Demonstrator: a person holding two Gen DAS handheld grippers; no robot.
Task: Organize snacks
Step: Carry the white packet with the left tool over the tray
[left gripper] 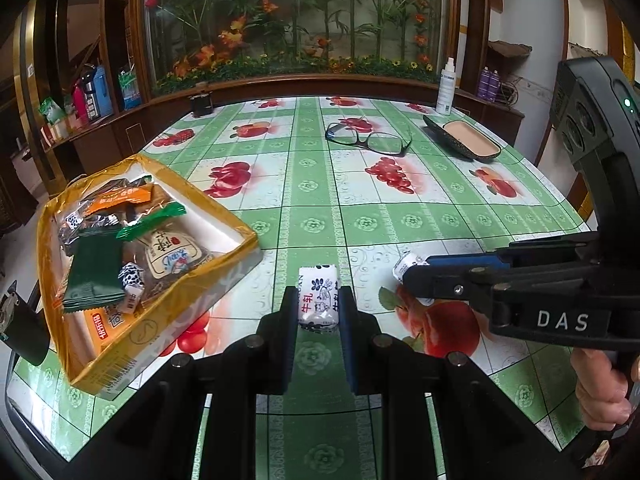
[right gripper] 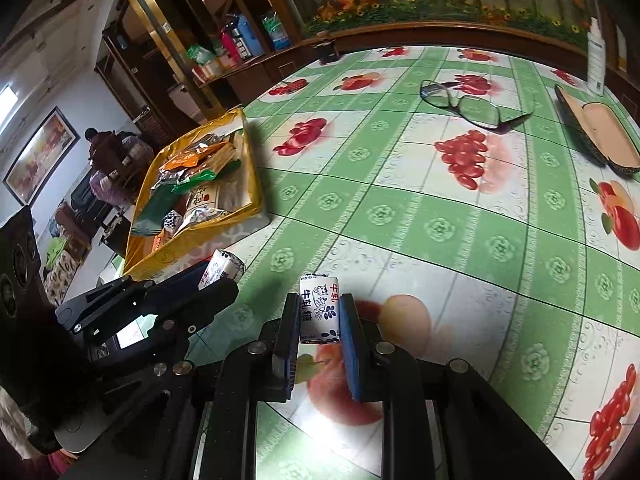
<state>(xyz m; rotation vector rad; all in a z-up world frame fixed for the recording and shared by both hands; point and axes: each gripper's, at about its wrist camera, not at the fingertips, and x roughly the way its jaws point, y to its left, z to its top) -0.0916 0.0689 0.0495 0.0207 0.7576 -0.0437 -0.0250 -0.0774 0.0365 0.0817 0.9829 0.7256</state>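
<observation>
In the left wrist view my left gripper (left gripper: 318, 295) is shut on a white milk candy (left gripper: 319, 300) with blue and red print, held just above the green fruit-pattern tablecloth (left gripper: 360, 220). A cardboard box with a yellow rim (left gripper: 246, 236) lies to its left, holding several snack packets. My right gripper (left gripper: 409, 277) comes in from the right, shut on a second white candy (left gripper: 405, 265). In the right wrist view the right gripper (right gripper: 319, 300) pinches that upright candy (right gripper: 319, 312). The left gripper (right gripper: 218, 278) with its candy (right gripper: 224, 268) sits near the box (right gripper: 256, 184).
Black-framed glasses (left gripper: 368, 140), an open glasses case (left gripper: 464, 140) and a white spray bottle (left gripper: 446, 88) lie at the table's far right. A small dark container (left gripper: 202, 102) stands at the far edge. A person (right gripper: 104, 144) sits beyond the table's left side.
</observation>
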